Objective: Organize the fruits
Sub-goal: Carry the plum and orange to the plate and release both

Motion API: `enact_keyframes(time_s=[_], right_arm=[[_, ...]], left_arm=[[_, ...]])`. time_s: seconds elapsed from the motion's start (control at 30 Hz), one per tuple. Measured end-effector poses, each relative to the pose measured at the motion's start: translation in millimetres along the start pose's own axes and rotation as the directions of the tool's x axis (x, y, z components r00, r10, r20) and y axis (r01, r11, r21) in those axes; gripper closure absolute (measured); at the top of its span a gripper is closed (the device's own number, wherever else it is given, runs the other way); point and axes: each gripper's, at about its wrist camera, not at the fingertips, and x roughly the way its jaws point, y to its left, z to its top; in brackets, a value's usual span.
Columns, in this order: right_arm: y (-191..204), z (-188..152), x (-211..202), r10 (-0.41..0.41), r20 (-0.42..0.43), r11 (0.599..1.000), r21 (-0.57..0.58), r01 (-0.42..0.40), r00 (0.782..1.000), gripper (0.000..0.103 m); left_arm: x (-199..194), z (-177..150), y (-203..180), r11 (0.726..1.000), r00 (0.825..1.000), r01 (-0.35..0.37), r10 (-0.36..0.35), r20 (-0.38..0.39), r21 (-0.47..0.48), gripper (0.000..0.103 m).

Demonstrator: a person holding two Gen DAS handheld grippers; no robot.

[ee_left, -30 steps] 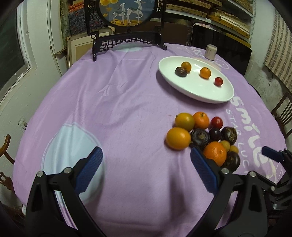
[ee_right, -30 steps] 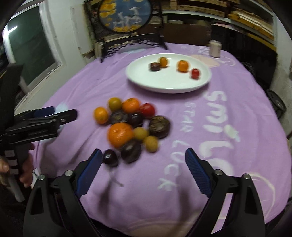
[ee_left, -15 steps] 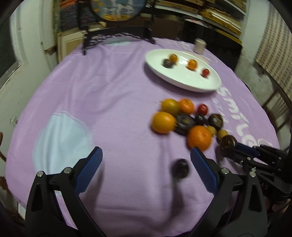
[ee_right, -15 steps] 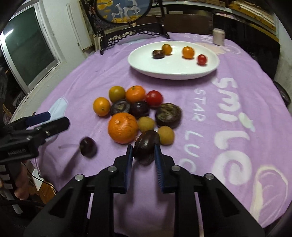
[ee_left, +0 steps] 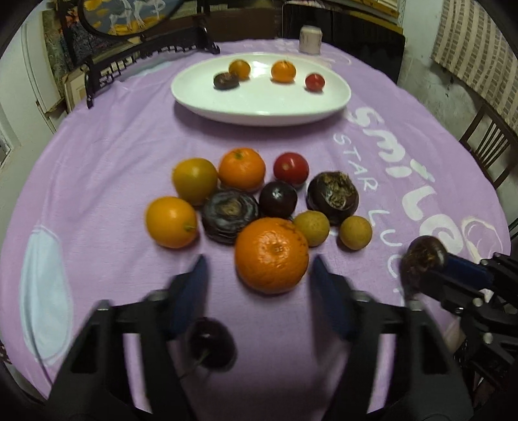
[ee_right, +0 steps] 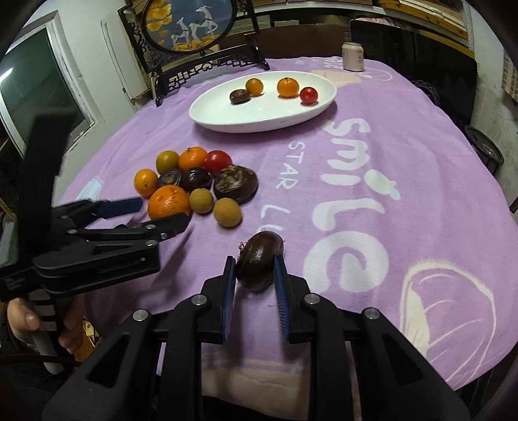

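A pile of loose fruit lies mid-table on the purple cloth. My left gripper [ee_left: 260,262] points down at the large orange [ee_left: 271,254]. Its jaws are closing, with the orange between the blue pads [ee_left: 194,285] and untouched by them. A small dark cherry [ee_left: 210,346] lies under that gripper, apart from the pile. My right gripper [ee_right: 254,275] is shut on a dark purple fruit [ee_right: 260,260], held to the right of the pile [ee_right: 194,181]; the same fruit [ee_left: 424,256] also shows in the left wrist view. A white oval plate [ee_left: 259,107] at the back holds several fruits.
A small can [ee_right: 353,56] stands behind the plate [ee_right: 259,116]. A dark carved stand with a round picture [ee_right: 191,26] is at the table's far edge. A wooden chair [ee_left: 485,142] is off the right side. A person's hand [ee_right: 22,320] holds the left gripper's handle.
The left gripper moved forward to the large orange and its jaws narrowed. The right gripper shut on the dark fruit and drew it away from the pile. The cherry rolled toward the near edge.
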Motion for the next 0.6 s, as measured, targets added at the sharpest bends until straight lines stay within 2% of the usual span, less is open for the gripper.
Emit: enact_keyframes(time_s=[0.03, 0.07, 0.2, 0.33, 0.43, 0.5, 0.57, 0.6], right_arm=[[-2, 0, 1, 0.006, 0.0, 1.0, 0.004, -0.006, 1.0, 0.079], [-2, 0, 1, 0.011, 0.0, 1.0, 0.006, -0.011, 1.0, 0.079], [-4, 2, 1, 0.03, 0.011, 0.999, 0.012, -0.03, 1.0, 0.079], [-3, 6, -4, 0.031, 0.029, 0.999, 0.012, -0.031, 0.999, 0.08], [-1, 7, 0, 0.023, 0.008, 1.0, 0.002, -0.023, 1.0, 0.08], [4, 7, 4, 0.006, -0.023, 1.0, -0.017, -0.007, 1.0, 0.078], [7, 8, 9, -0.056, -0.039, 0.998, -0.033, 0.054, 0.998, 0.071], [6, 8, 13, -0.066, -0.047, 0.997, -0.028, 0.065, 0.997, 0.071]], left_arm=[[2, 0, -2, 1.0, 1.0, 0.0, 0.0, 0.003, 0.0, 0.051], [2, 1, -4, 1.0, 1.0, 0.002, -0.003, 0.013, 0.005, 0.058], [-2, 3, -3, 0.999, 0.999, 0.043, -0.043, 0.017, -0.01, 0.059], [-15, 2, 1, 0.999, 0.998, 0.043, -0.042, 0.044, -0.011, 0.06], [-20, 2, 7, 0.999, 0.998, 0.039, -0.038, 0.045, -0.019, 0.06], [-21, 1, 11, 0.999, 0.998, 0.042, -0.041, 0.04, -0.026, 0.06], [-22, 0, 14, 0.998, 0.998, 0.053, -0.051, 0.04, -0.034, 0.06], [-22, 0, 15, 0.998, 0.998, 0.056, -0.055, 0.043, -0.036, 0.06]])
